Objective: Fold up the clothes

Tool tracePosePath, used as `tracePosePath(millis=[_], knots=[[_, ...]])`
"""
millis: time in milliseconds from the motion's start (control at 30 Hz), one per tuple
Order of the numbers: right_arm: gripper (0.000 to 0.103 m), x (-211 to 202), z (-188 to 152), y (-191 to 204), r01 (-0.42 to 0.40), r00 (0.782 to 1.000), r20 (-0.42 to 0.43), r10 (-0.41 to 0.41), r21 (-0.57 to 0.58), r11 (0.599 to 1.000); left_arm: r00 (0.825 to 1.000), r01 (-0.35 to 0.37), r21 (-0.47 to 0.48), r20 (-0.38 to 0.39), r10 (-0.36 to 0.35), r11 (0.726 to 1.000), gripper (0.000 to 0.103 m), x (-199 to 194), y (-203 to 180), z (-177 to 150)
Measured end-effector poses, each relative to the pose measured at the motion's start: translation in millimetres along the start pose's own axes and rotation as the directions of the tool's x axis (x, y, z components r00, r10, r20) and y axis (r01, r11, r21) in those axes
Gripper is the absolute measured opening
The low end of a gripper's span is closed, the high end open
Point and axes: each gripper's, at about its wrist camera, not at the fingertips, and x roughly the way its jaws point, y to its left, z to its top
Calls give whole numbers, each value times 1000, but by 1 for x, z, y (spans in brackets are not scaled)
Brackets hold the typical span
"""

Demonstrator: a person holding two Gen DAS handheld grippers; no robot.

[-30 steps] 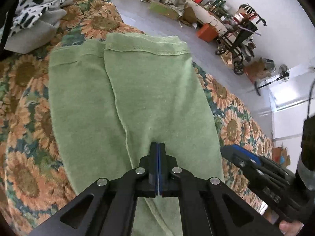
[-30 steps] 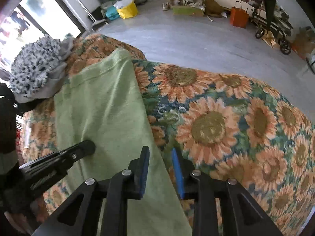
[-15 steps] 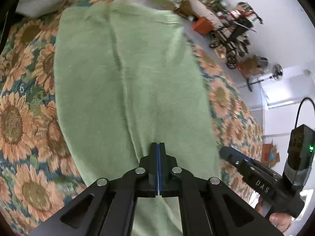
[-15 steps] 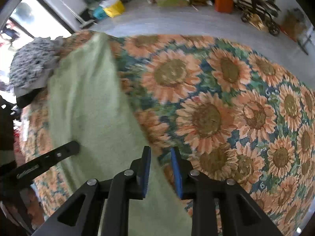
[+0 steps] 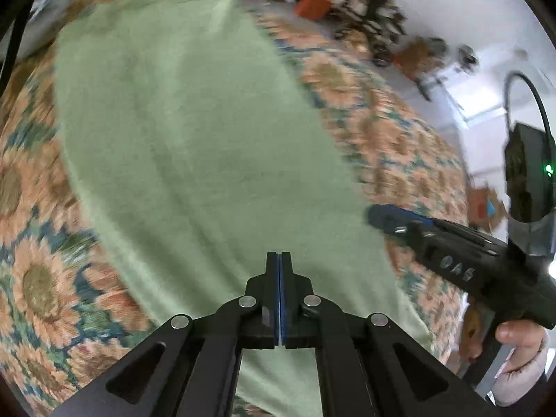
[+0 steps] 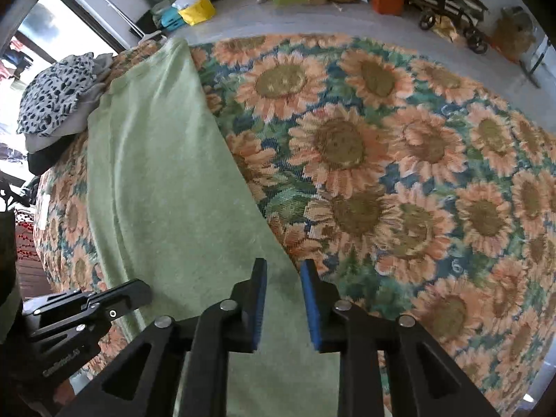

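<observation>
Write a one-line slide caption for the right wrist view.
Right gripper open over the edge of a green garment spread on a sunflower-print cover.

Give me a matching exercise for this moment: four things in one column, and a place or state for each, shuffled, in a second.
Things:
1. left gripper
2. right gripper
3. green garment
4. spotted clothes pile

Place or state:
A. lying flat on the sunflower bedspread
B. heaped at the far left corner of the bed
C. shut, nothing visible between its pads
D. partly open over the garment's right edge

Pairs: 1-C, 2-D, 3-A, 4-B
</observation>
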Motion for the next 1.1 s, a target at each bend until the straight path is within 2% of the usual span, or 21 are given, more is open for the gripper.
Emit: tracePosePath(millis=[33,100,167,233,333,433,533,600,700,733,767,833,867,933,1033,1100], knots=[[25,-3,-4,1,-19,1000,-4,19,-7,1000,1000,17,28,-15,-16,999,2,5,-13,-1],[25,-4,-14,3,-49,998,-30,48,-22,999,999,1,81,-53,3,997,2,17,-25,-7],[25,2,-24,2,-31,998,-57,29,-38,999,994,-36,123,-100,49,992,2,32,-27,-18],[25,10,-32,-9,-9,997,-80,8,-13,1000,995,-18,131,-99,31,991,2,35,-21,-28],[36,12,-36,-34,-38,996,-71,44,80,996,995,-3,136,-102,17,991,2,29,-26,-30],[34,0,-39,-40,-22,999,-39,26,97,995,994,10,141,-107,5,990,2,23,-32,-31],[34,-13,-49,-37,-58,998,-29,60,76,995,991,53,181,-130,-30,982,2,32,-51,-33],[34,-12,-59,-35,-78,995,-55,82,67,995,987,43,195,-162,-11,980,2,44,-57,-41],[32,-3,-69,-43,-22,997,-75,26,54,998,986,28,205,-167,7,978,2,50,-62,-51],[23,-1,-70,-49,-12,997,-74,17,70,997,985,23,201,-171,12,979,2,51,-62,-51],[20,-3,-70,-55,-25,997,-68,33,104,994,984,12,196,-178,23,981,2,49,-64,-50],[22,-9,-69,-65,-46,997,-54,55,161,986,984,8,207,-174,29,978,2,47,-79,-39],[26,-17,-72,-68,-41,998,-34,48,162,986,987,24,226,-161,13,974,2,46,-93,-35],[27,-33,-84,-74,-54,998,-13,57,164,985,987,61,256,-159,-20,965,2,50,-116,-32],[27,-45,-99,-82,-75,997,-13,79,179,981,978,81,237,-207,-31,968,2,67,-118,-43],[27,-39,-112,-90,-61,996,-48,72,197,978,970,81,199,-241,-31,977,2,78,-113,-51]])
